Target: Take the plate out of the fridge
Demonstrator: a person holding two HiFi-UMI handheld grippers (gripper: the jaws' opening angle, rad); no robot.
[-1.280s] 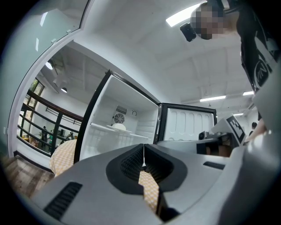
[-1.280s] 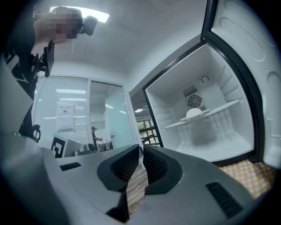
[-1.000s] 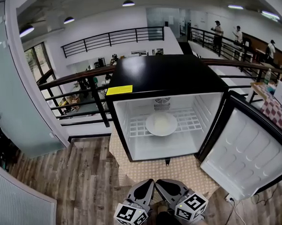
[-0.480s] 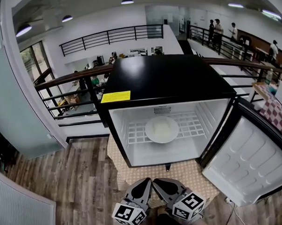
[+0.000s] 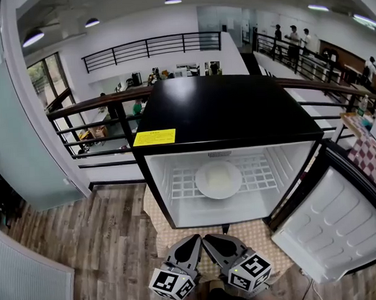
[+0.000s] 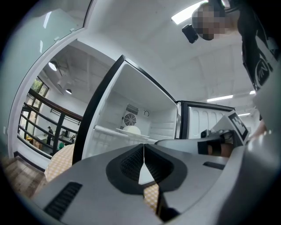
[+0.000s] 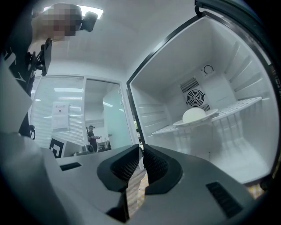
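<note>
Head view: a round white plate (image 5: 218, 179) sits on the white wire shelf (image 5: 263, 171) inside the open black fridge (image 5: 226, 107). In front of it, the left gripper (image 5: 195, 241) and right gripper (image 5: 210, 240) have their jaws pressed together, empty.

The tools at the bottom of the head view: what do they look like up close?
The left tool and right tool are twins: smooth grey plastic shells that taper to a wedge-shaped nose. Each jaw is lined with a black ribbed pad. At the back of each sits a cube printed with black-and-white square markers. No cables show.
</note>
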